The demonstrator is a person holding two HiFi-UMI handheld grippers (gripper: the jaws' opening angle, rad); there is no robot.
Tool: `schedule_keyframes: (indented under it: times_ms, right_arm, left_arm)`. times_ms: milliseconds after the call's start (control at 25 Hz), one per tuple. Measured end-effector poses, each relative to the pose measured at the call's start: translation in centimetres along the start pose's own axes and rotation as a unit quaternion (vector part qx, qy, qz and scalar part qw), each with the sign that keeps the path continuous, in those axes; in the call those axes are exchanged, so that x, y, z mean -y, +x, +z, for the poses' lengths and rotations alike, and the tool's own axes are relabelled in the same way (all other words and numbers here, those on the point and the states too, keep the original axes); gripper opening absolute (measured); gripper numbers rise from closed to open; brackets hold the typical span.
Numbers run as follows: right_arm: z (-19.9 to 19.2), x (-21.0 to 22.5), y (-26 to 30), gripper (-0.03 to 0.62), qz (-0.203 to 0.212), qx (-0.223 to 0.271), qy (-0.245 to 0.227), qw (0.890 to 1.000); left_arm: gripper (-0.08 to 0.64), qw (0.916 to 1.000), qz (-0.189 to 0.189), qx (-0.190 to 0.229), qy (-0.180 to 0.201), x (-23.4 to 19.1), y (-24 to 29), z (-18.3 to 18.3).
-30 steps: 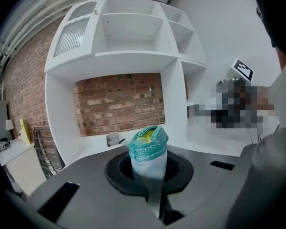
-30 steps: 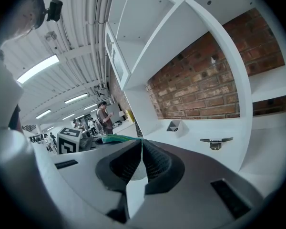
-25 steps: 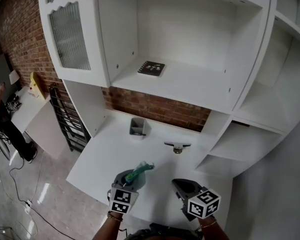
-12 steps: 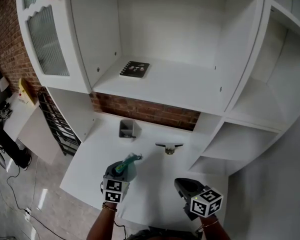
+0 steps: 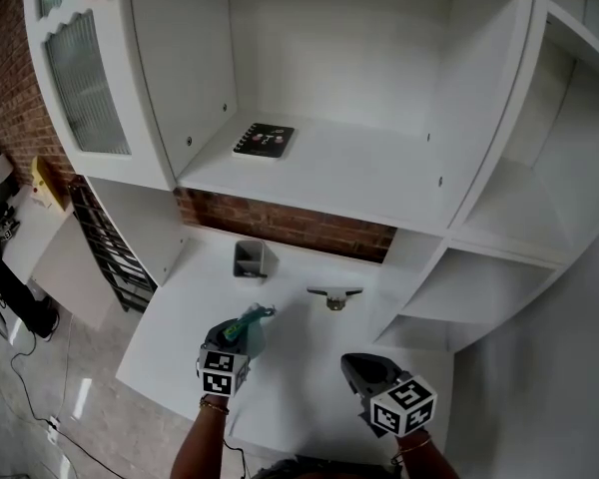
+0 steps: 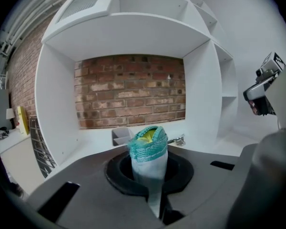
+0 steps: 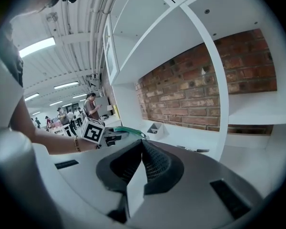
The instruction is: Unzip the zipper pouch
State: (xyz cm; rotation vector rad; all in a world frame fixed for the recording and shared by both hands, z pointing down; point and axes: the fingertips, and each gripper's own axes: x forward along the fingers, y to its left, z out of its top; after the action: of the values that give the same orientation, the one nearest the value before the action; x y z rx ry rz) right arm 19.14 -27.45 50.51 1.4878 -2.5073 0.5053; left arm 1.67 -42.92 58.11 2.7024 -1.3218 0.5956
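Observation:
A teal mesh zipper pouch (image 5: 253, 317) with something yellow showing at its top (image 6: 149, 144) sticks out from my left gripper (image 5: 238, 333), which is shut on its lower end (image 6: 155, 197). The pouch hangs over the white desk (image 5: 290, 327), pointing toward the back. My right gripper (image 5: 354, 364) is shut and empty (image 7: 135, 178), off to the right near the desk's front. From the right gripper view the pouch (image 7: 127, 130) and the left gripper's marker cube (image 7: 93, 131) show at the left.
A small grey container (image 5: 248, 258) stands at the back of the desk, and a small metal piece (image 5: 333, 296) lies right of it. A dark notebook (image 5: 263, 140) lies on the shelf above. A ribbed-glass cabinet door (image 5: 80, 68) hangs at the upper left. Floor lies left of the desk.
My left gripper has carried the pouch further in over the desk, nearer the grey container. The right gripper has hardly shifted. Both stay shut.

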Motion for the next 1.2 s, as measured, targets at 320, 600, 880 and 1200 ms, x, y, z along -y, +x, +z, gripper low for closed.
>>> schedule_keyframes:
  times_ms: [320, 600, 880, 1200]
  right_arm:
    - [-0.3, 0.3, 0.3, 0.002, -0.004, -0.004, 0.013, 1.0]
    - [-0.6, 0.4, 0.3, 0.002, -0.009, -0.007, 0.018, 1.0]
    - [-0.9, 0.6, 0.3, 0.002, -0.012, -0.011, 0.02, 1.0]
    - [-1.1, 0.7, 0.1, 0.002, -0.019, -0.01, 0.027, 0.999]
  left_arm:
    - [0.002, 0.9995, -0.001, -0.016, -0.029, 0.1, 0.8, -2.5]
    - [0.003, 0.9994, -0.009, -0.018, -0.029, 0.6, 1.2, -2.5]
    - [0.005, 0.9988, -0.038, -0.025, -0.018, 2.2, 1.6, -2.5]
    - [0.01, 0.9969, -0.065, -0.043, -0.003, 4.3, 2.0, -3.4]
